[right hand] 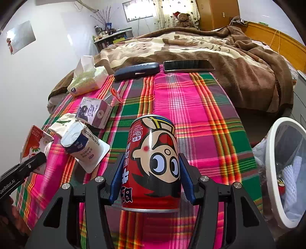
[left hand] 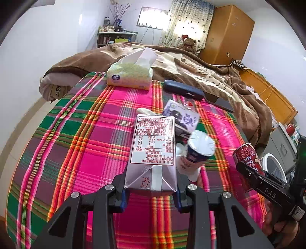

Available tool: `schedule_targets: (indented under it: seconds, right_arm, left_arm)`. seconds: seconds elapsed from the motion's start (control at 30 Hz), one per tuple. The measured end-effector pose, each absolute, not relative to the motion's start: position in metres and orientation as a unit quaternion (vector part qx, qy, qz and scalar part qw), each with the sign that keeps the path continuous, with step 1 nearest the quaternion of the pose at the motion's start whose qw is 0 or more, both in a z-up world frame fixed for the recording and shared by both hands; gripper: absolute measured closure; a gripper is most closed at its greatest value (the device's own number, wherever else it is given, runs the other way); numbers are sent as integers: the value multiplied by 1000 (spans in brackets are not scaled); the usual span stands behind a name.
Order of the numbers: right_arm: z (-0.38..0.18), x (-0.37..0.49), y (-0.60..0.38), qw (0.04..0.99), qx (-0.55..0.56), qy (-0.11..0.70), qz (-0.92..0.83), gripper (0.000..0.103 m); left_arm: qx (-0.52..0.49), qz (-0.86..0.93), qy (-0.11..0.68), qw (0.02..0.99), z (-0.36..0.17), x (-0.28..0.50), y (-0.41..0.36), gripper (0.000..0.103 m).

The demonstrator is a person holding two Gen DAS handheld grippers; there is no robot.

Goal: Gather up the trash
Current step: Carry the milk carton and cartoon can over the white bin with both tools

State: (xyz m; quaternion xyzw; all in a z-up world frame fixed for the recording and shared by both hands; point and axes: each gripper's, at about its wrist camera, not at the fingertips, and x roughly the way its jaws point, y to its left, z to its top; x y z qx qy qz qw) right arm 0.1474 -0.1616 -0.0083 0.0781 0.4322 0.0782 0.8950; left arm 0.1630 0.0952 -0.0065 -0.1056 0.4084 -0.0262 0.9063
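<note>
The work surface is a bed covered by a plaid sheet [right hand: 191,107] in pink, green and orange stripes. A brown blanket [right hand: 220,49] lies bunched along the far side.

1. Left hand-held gripper [left hand: 151,188]: closed on the base of a silver drink carton [left hand: 154,145], which is held above the sheet.
2. Right hand-held gripper [right hand: 151,180]: partly open, both pads pressing a red drink can [right hand: 153,162] with a cartoon face.
3. Trash on the sheet, left side: an overturned yogurt cup [right hand: 84,145], a small purple carton [right hand: 95,112] and a crumpled wrapper [right hand: 64,122].
4. Far edge of the sheet: a tissue pack [right hand: 86,80], a dark case [right hand: 136,71] and a phone [right hand: 188,66].
5. Right of the bed: a white-rimmed bin [right hand: 271,172] with a liner, already holding trash.

Room: pale walls, a curtained window [right hand: 137,9], a cluttered shelf [right hand: 112,37], a teddy bear [right hand: 184,19], a wooden wardrobe [left hand: 227,32].
</note>
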Motion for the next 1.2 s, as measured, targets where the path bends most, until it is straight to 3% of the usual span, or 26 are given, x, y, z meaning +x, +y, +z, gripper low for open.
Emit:
schedule_targets:
  seconds: [0.47, 1.2]
  right_arm:
    - [12, 122, -205, 910, 97, 399, 54, 48]
    - [21, 86, -311, 918, 137, 369, -39, 48]
  left_arm:
    - [-79, -75, 389, 915, 19, 145, 36, 67]
    - [-6, -203, 373, 905, 37, 133, -120, 67]
